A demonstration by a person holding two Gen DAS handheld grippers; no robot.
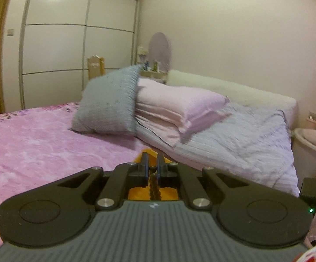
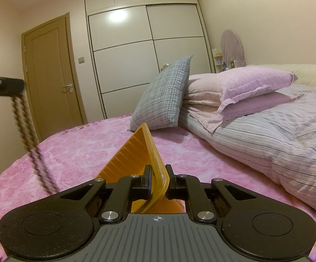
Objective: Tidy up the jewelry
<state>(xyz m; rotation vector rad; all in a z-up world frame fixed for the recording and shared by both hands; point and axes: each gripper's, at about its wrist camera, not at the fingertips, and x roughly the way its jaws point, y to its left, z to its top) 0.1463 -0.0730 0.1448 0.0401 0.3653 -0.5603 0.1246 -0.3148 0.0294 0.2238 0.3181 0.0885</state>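
My left gripper is shut on a dark brown bead necklace, which hangs down between the fingers. In the right wrist view the left gripper shows at the far left, with the necklace dangling from it toward the pink bedspread, blurred. My right gripper is shut on the rim of an orange plastic tray, which is tilted up on edge above the bed. Part of the orange tray shows just below my left fingers.
A pink bedspread covers the bed. A grey checked pillow, pink pillows and a striped duvet lie at the right. A white wardrobe and a brown door stand behind. A white bin holds a pink toy.
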